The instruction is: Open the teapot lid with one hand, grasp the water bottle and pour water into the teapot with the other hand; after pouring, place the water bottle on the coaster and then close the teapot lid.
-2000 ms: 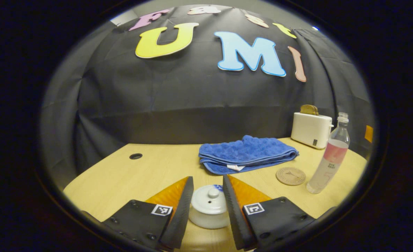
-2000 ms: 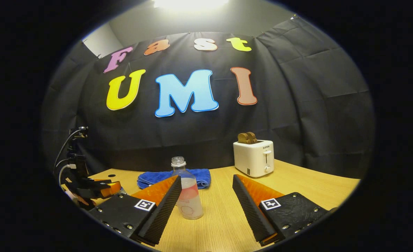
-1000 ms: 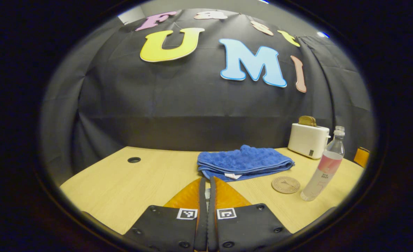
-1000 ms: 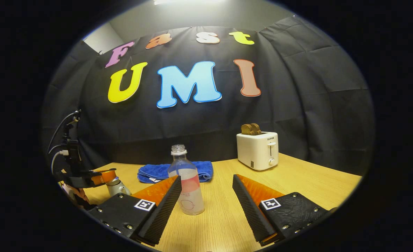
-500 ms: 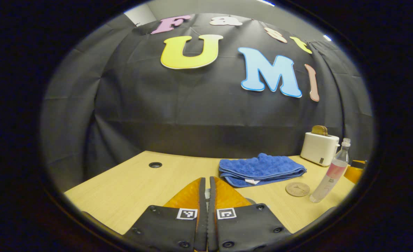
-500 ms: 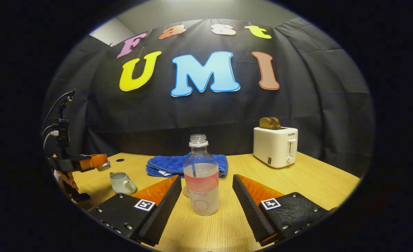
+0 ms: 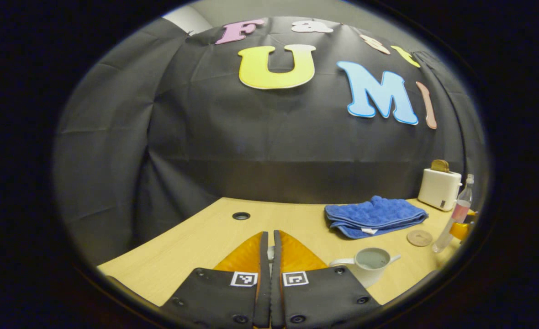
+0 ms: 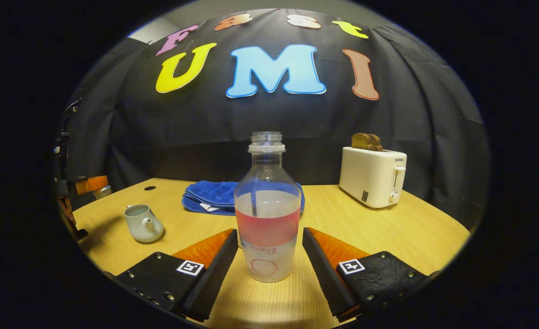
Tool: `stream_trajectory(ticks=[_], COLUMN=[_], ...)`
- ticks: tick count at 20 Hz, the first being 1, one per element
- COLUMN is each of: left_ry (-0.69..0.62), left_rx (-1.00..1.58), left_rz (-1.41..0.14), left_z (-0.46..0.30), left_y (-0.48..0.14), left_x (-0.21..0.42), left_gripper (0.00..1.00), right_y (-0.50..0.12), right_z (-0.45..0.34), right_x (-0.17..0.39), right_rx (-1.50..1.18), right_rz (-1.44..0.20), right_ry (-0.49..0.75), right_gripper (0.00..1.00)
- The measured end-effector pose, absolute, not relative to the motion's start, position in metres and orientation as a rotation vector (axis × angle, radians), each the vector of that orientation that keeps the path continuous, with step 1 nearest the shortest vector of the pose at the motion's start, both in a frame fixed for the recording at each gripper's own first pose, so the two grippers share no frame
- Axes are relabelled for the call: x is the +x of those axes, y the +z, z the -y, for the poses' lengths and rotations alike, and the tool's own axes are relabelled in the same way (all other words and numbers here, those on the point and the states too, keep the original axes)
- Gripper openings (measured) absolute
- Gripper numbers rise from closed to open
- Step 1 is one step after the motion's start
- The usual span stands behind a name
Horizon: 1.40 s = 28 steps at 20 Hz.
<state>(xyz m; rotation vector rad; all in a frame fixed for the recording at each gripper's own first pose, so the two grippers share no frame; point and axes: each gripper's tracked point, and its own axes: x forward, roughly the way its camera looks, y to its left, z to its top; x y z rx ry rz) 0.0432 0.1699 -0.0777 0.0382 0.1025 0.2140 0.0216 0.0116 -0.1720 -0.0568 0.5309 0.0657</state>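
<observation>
My left gripper (image 7: 270, 234) is shut on the white teapot lid (image 7: 270, 252), of which a sliver shows between the fingers. It holds the lid raised to the left of the pale teapot (image 7: 369, 266), which stands open on the table. In the right gripper view the lid (image 8: 103, 191) hangs under that gripper (image 8: 97, 186) at the far left, with the teapot (image 8: 142, 223) below and to its right. My right gripper (image 8: 269, 233) is open, one finger on each side of the uncapped water bottle (image 8: 267, 214), which stands upright and part full. A round coaster (image 7: 419, 237) lies beside the bottle (image 7: 454, 219).
A folded blue towel (image 8: 210, 196) lies behind the bottle. A white toaster (image 8: 373, 176) with toast in it stands at the back right of the wooden table (image 8: 388, 233). A cable hole (image 7: 241, 215) sits near the table's far left edge.
My left gripper closed on the lid, lifted it off the teapot and carried it left. My right gripper moved forward until the bottle stands between its open fingers.
</observation>
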Motion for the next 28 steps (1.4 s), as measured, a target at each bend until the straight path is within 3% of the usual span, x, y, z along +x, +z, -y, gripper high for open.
stream_trajectory(ticks=[3,13,19,28], left_ry=[0.225,0.231,0.236,0.24], left_rx=[0.046,0.034,0.037,0.043], left_rz=[-0.11,-0.133,-0.15,-0.16], left_z=[-0.181,-0.19,-0.191,-0.193], left_y=[-0.08,-0.084,-0.088,-0.09], left_x=[0.042,0.038,0.037,0.035], left_gripper=[0.06,0.07,0.07,0.07], right_y=[-0.174,-0.138,-0.151,-0.16], right_z=[-0.017,-0.076,-0.113,-0.126], right_x=[0.026,0.06,0.07,0.08], right_rx=[-0.094,-0.636,-0.919,-1.259], right_rz=[-0.532,-0.339,-0.295,-0.227], right_ry=[0.075,0.18,0.268,0.298], right_gripper=[0.82,0.81,0.81,0.81])
